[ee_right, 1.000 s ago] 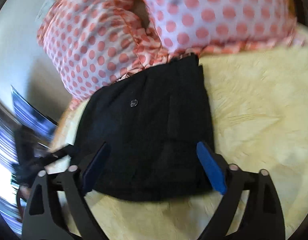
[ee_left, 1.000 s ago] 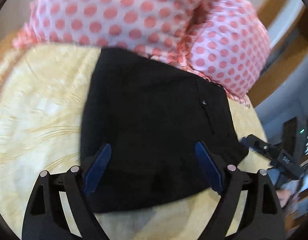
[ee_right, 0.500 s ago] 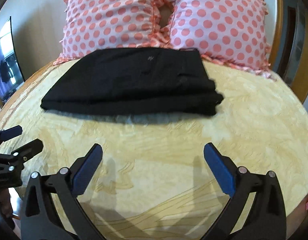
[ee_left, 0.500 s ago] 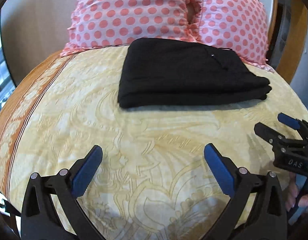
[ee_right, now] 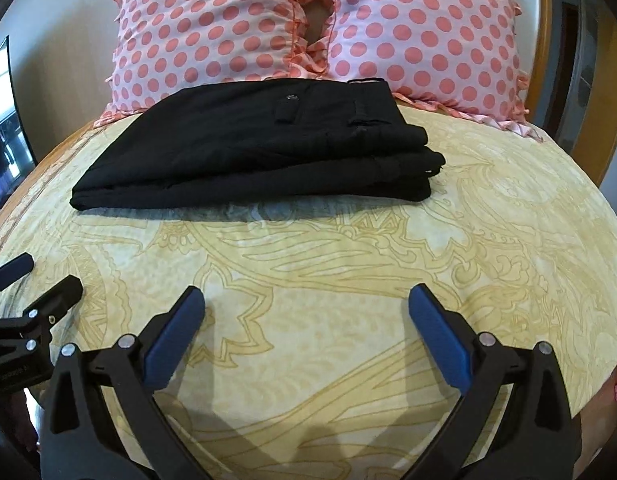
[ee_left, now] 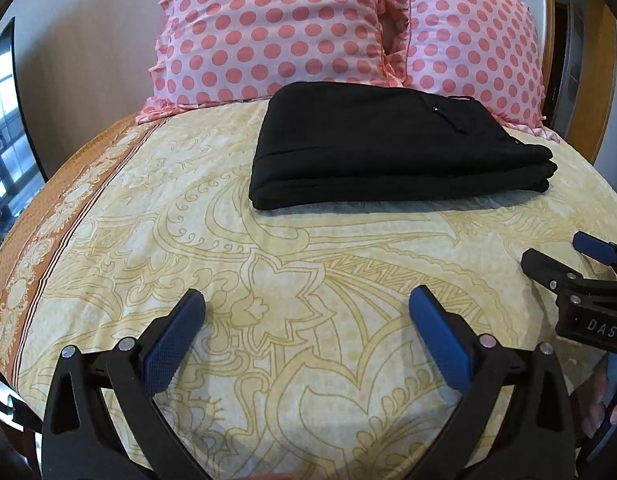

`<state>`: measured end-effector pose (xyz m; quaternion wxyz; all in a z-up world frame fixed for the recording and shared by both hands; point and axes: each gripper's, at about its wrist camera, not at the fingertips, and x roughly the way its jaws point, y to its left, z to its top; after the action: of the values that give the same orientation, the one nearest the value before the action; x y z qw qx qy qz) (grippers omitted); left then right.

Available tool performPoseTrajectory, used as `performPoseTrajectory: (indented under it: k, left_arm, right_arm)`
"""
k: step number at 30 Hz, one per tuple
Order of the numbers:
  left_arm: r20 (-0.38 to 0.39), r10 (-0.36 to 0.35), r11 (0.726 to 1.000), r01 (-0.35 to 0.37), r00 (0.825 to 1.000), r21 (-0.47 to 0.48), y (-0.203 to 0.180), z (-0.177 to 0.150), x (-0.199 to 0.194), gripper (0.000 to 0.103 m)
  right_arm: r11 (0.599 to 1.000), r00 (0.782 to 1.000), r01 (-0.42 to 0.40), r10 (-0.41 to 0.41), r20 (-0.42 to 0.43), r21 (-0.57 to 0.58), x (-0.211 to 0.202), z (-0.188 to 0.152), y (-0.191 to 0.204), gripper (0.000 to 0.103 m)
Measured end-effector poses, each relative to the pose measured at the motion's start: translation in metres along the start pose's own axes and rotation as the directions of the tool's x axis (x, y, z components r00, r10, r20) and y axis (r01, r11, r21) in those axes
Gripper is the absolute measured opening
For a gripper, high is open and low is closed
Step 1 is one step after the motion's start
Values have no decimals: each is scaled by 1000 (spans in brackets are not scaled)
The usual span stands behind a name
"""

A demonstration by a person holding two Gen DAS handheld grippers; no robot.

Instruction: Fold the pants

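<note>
Both grippers had pulled back from the pants since a second ago, when their blue pads hung right over the black cloth; the bundle itself kept its spot. Black pants point(ee_left: 392, 148) lay folded in a flat stack of several layers on the far part of the bed, far edge touching the two polka-dot pillows point(ee_left: 276, 28). A button and a small tab showed on top in the right wrist view point(ee_right: 289, 106), belt loops toward the right end. Fold edges faced near, with a shadow just under them on the yellow patterned bedsheet point(ee_left: 308, 264). An orange border strip ran down the sheet's left side point(ee_left: 60, 216). Left gripper point(ee_left: 304, 326) hovered over bare sheet, near side, jaws wide apart, nothing between them, well apart from the pants. Right gripper point(ee_right: 304, 326) was likewise spread and empty, over the near sheet. Each showed at the other view's edge: right gripper at right point(ee_left: 580, 276), left gripper at left point(ee_right: 24, 304). Wooden headboard point(ee_right: 542, 40) stood behind the pillows.
</note>
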<state>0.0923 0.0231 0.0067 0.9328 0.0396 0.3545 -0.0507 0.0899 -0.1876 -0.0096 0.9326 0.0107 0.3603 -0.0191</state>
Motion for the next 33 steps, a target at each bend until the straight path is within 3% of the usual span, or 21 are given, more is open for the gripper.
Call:
performPoseTrajectory:
  k: [33]
  left_arm:
    - [18, 1, 1000, -1, 1000, 0, -1, -1, -2, 102]
  right_arm:
    - [1000, 1000, 8, -8, 27, 7, -1, -2, 0, 101]
